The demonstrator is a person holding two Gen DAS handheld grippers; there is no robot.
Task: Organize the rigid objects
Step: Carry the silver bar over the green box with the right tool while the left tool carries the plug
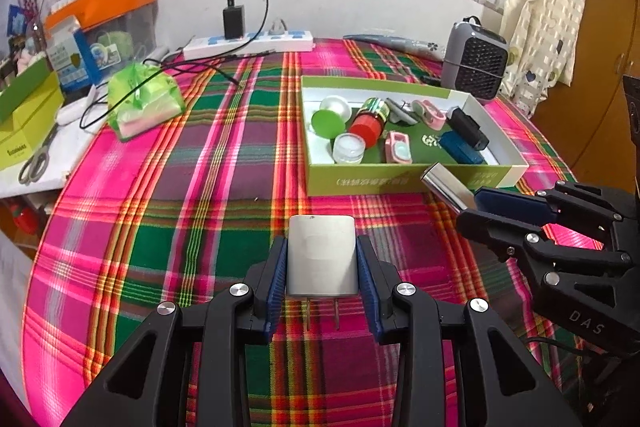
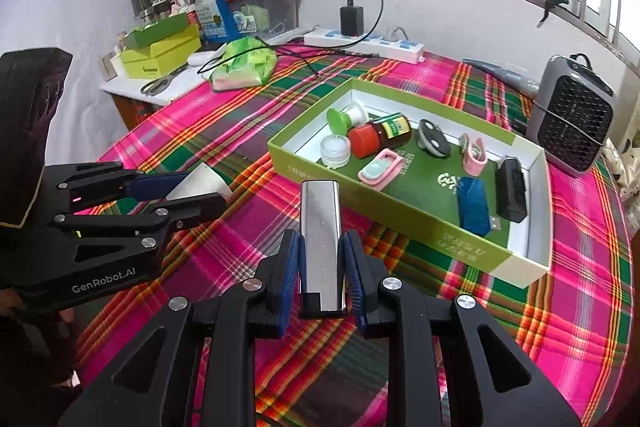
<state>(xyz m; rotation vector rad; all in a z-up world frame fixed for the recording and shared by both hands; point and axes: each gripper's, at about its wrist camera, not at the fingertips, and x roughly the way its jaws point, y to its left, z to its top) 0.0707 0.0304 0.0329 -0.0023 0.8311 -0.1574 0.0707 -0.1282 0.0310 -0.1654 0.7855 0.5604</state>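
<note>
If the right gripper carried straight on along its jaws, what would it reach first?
Most likely the near wall of the green box. The right gripper, shut on a silver lighter, points down and ahead at that wall; depth is uncertain, so it might meet the plaid tablecloth first.

Right gripper (image 2: 322,267) clamped on shiny metal bar (image 2: 321,243), blue pads pressing both long sides. Bar held above plaid tablecloth (image 2: 580,291), near corner of green box (image 2: 460,239). Inside box: red-capped brown bottle (image 2: 380,137), blue USB stick (image 2: 474,207), black block (image 2: 511,189). Left gripper (image 2: 188,193) at left, gripping white plug (image 2: 200,183). Grey fan heater (image 2: 572,125) beyond box.
</note>
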